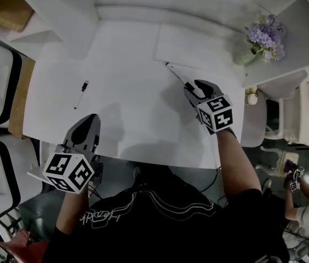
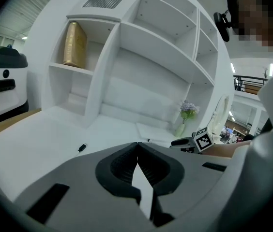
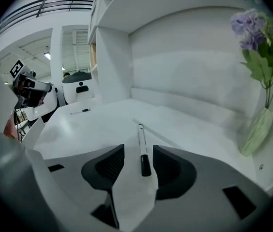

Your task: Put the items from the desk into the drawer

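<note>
The right hand-held gripper (image 3: 138, 148) sits low over the white counter (image 1: 132, 114) with its jaws apart, straddling the capped end of a marker pen (image 3: 140, 138) that lies flat between them. A gap shows on each side, so nothing is clamped yet. It looks lined up this way so the jaws can close across the barrel, probably the first step in carrying the pen to the drawer, which no view shows. The marker pen is slim and white-bodied, with a black cap pointing toward the gripper. The left hand-held gripper (image 2: 137, 144) hangs at the near edge of the counter, jaws pressed together on nothing, apparently parked out of the way. A second pen (image 1: 81, 93) lies well apart to the left on the counter. A vase of purple flowers (image 1: 265, 36) stands at the far right.
</note>
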